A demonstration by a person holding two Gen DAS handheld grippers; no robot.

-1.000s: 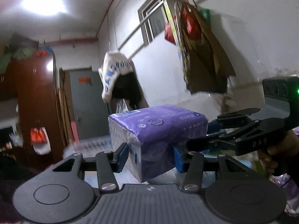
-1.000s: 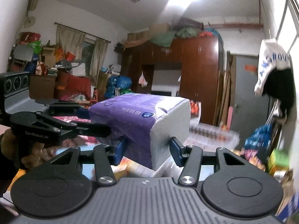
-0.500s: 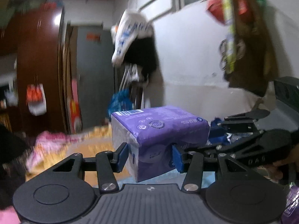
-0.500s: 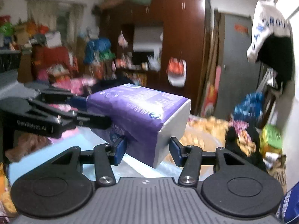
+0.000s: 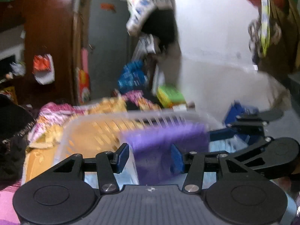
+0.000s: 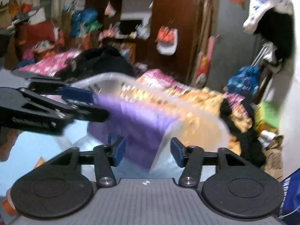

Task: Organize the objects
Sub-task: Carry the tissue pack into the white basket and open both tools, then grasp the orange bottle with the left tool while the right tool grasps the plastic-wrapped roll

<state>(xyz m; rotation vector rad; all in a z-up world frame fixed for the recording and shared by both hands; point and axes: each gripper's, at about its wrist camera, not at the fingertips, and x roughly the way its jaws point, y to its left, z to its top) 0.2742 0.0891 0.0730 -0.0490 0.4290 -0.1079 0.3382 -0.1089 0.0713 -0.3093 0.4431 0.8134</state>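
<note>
Nearest the left wrist camera, the left gripper (image 5: 150, 156) stood with its blue-padded jaws partly apart, having just been opening; the purple plastic-wrapped pack of tissues (image 5: 165, 142) lay blurred between them, and whether the pads were pressing on it could not be told. In the right wrist view, the right gripper (image 6: 148, 150) had its jaws spread wider, likewise just opened, with a visible gap between its right pad and the white end of the same pack (image 6: 138, 129), so it had no hold. The pack sat over the near part of a translucent white slatted plastic basket (image 5: 90, 131), whose rim curved behind it. Beyond the basket lay a heap of pink and yellow patterned bedding (image 6: 204, 97) and dark clothing (image 6: 101, 61). Farthest stood a grey door (image 5: 108, 43) beside a dark brown wooden wardrobe (image 5: 48, 28).
</note>
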